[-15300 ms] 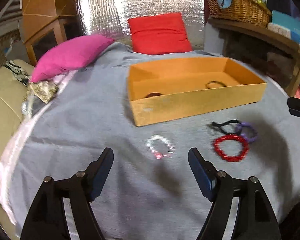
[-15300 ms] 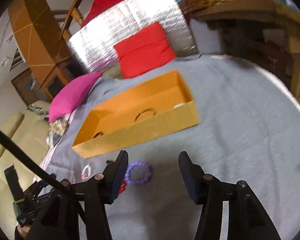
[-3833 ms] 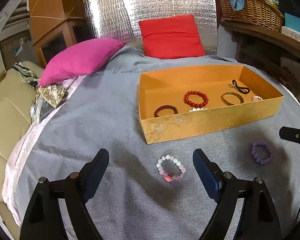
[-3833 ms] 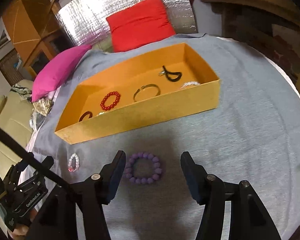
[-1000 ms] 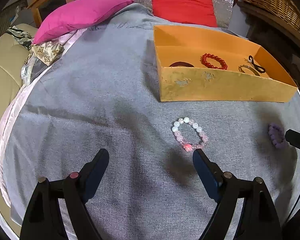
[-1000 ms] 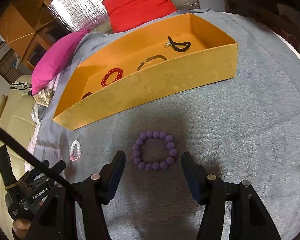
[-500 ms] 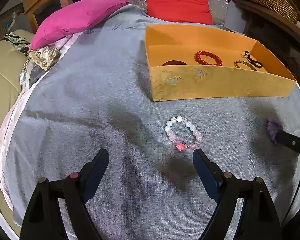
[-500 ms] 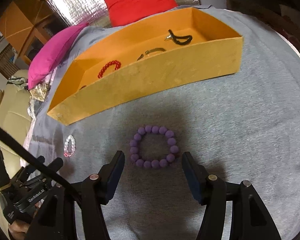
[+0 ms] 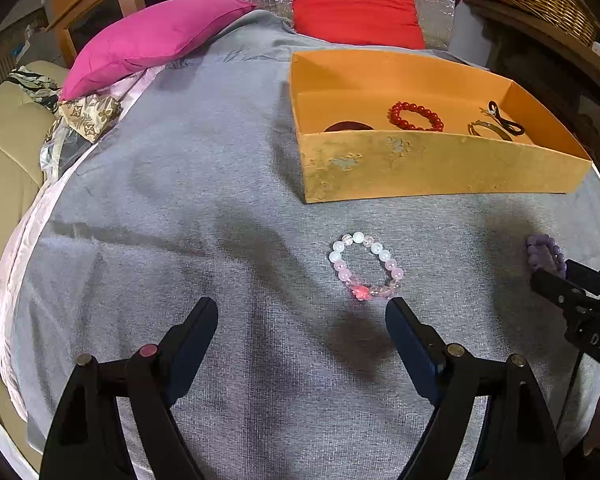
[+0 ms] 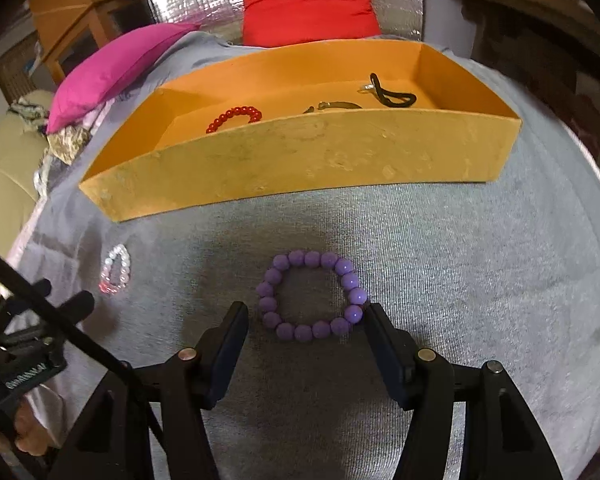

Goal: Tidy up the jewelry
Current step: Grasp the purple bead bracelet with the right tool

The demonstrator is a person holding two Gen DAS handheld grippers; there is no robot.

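Hovering over the grey cloth: right gripper with fingers apart and nothing held, purple bead bracelet lying flat just ahead of the tips, its right side touching or nearly touching the right finger. Left gripper spread wide and empty, pink-and-white bead bracelet on the cloth just beyond its right fingertip. Behind both, orange box holding red bead bracelet, a dark bangle, a thin metal bangle and a black hair tie
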